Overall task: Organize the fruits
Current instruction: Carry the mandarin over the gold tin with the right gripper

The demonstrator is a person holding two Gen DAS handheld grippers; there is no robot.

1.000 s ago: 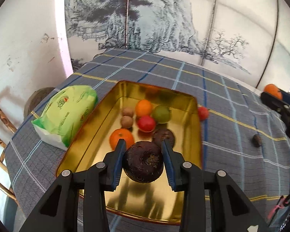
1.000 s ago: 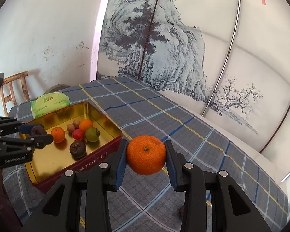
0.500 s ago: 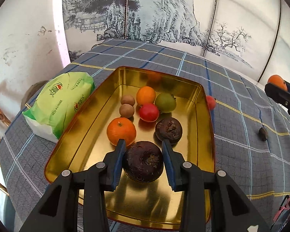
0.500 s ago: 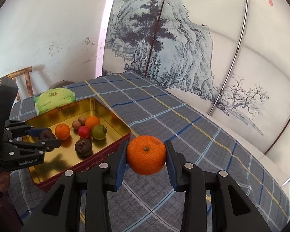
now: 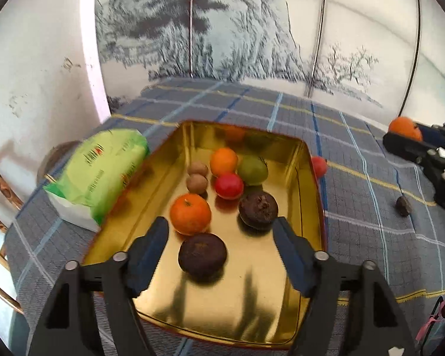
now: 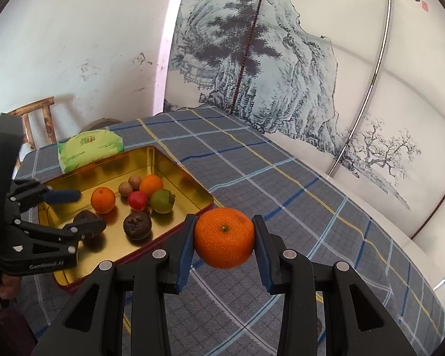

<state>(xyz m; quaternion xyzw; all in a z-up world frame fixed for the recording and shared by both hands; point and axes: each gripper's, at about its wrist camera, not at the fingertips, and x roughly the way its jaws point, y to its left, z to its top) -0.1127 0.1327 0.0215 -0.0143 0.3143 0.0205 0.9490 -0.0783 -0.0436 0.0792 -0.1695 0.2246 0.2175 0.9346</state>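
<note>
Left gripper (image 5: 219, 237): its jaws are opening, the pads standing clear on either side of a dark round fruit (image 5: 202, 255) that is lying free on the tin floor between them.
Right gripper (image 6: 224, 241): pinching a mandarin (image 6: 224, 237) between its two pads, holding it in the air over the checked tablecloth (image 6: 281, 178), just beside the tin's near corner.
Mandarin's pointing: its green stem dimple is facing the right wrist camera; it is slightly flattened, so its broad axis is running across from pad to pad.
Gold tin (image 5: 281, 311): a rectangular tray sitting on the cloth, its long axis running away from the left wrist camera.
Dark fruit's pointing: the released one is sitting with its blotched top up; the second dark fruit (image 5: 258, 209) is showing its puckered end tilted up toward the camera.
Count in the tin: two dark fruits, two orange ones (image 5: 190, 213), two small brown round fruits (image 5: 197, 182), one red (image 5: 229, 185), one green (image 5: 252, 170), making eight.
Count outside the tin: one red fruit (image 5: 319, 166) touching the tin's far right wall, one small dark lump (image 5: 403, 206) well apart on the cloth, one mandarin in the right gripper.
Green packet (image 5: 103, 172): one, lying just beside the tin's left wall.
Person: a hand (image 6: 3, 281) is gripping the left gripper's handle at the left edge of the right wrist view.
</note>
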